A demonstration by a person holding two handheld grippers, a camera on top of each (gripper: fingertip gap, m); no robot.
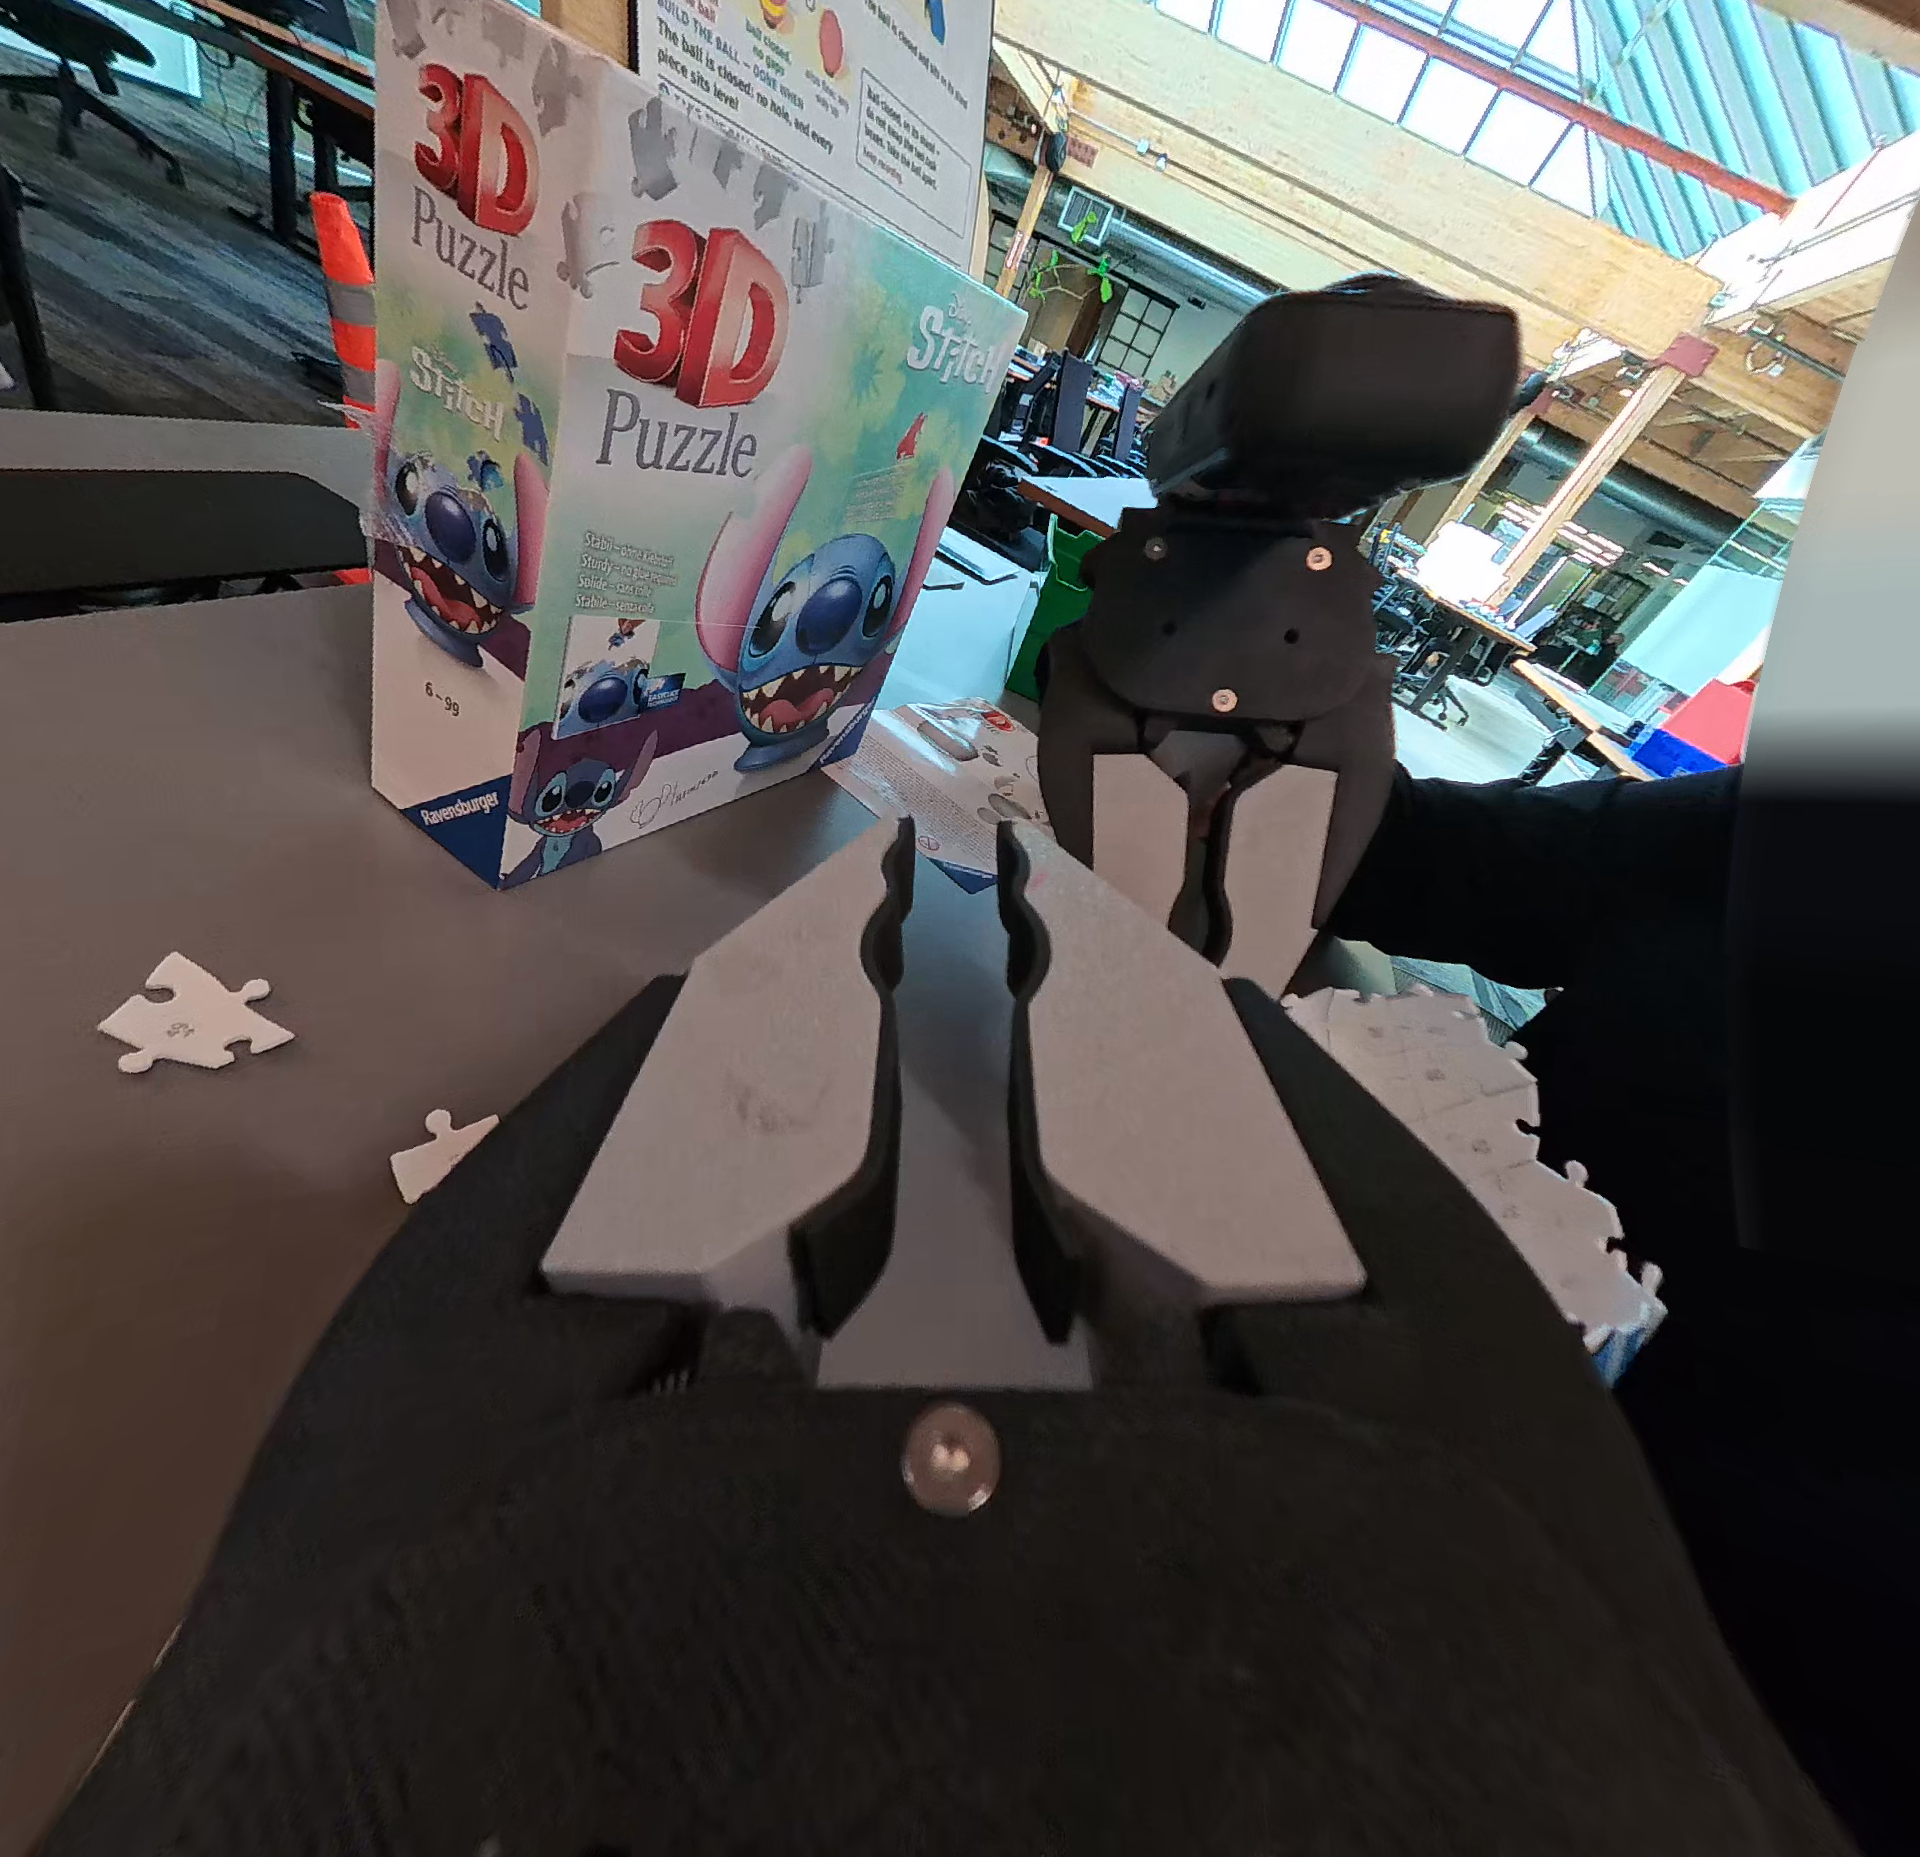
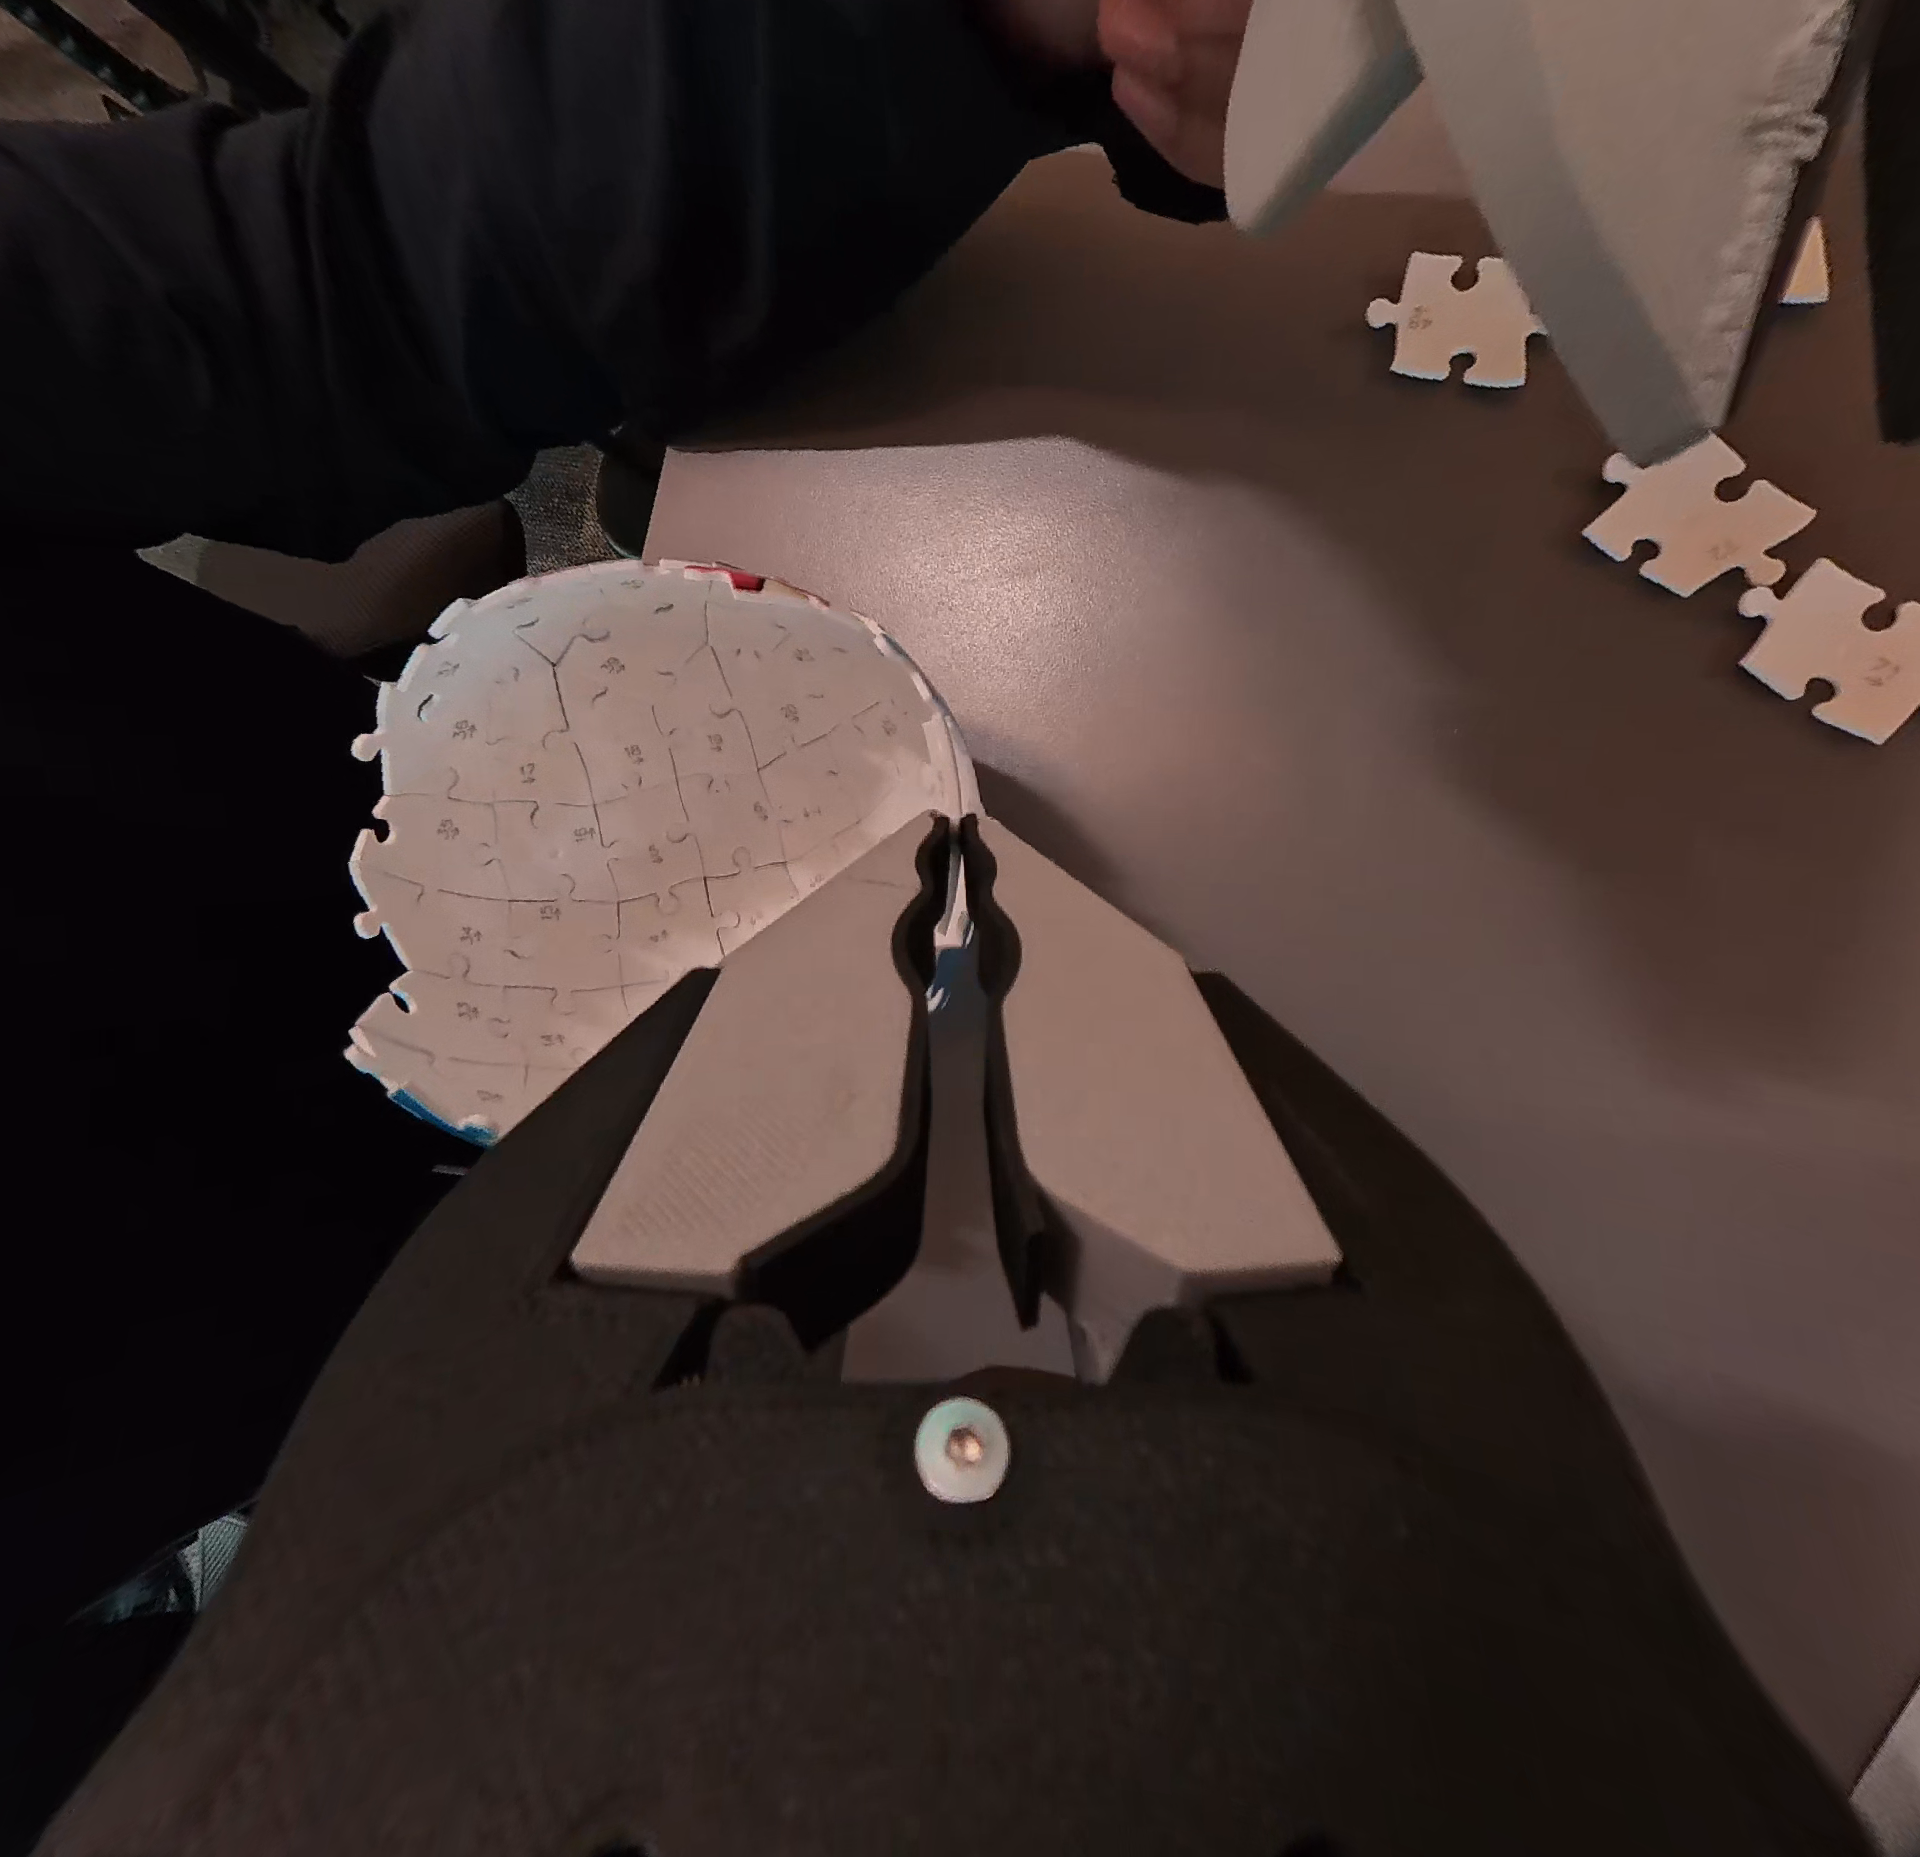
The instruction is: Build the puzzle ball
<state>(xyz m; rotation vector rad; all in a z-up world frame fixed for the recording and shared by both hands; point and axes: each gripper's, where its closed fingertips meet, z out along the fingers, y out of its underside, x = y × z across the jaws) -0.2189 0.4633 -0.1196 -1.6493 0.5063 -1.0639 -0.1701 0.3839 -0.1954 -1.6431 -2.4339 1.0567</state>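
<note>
The right gripper [image 2: 953,828] pinches the rim of the half-built puzzle ball [image 2: 623,831], its white inside showing. The left gripper [image 1: 954,851] hangs released above the grey table [image 1: 208,768], loose pieces [image 1: 194,1012] lying to its left.

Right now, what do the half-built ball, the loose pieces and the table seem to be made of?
Half-built ball: probably rigid plastic; the curved white pieces keep a shell shape, matte inside.
Loose pieces: likely the same, white, matte backs with visible thickness.
Table: smooth grey top with a soft sheen, perhaps laminate; the core is not visible.
</note>
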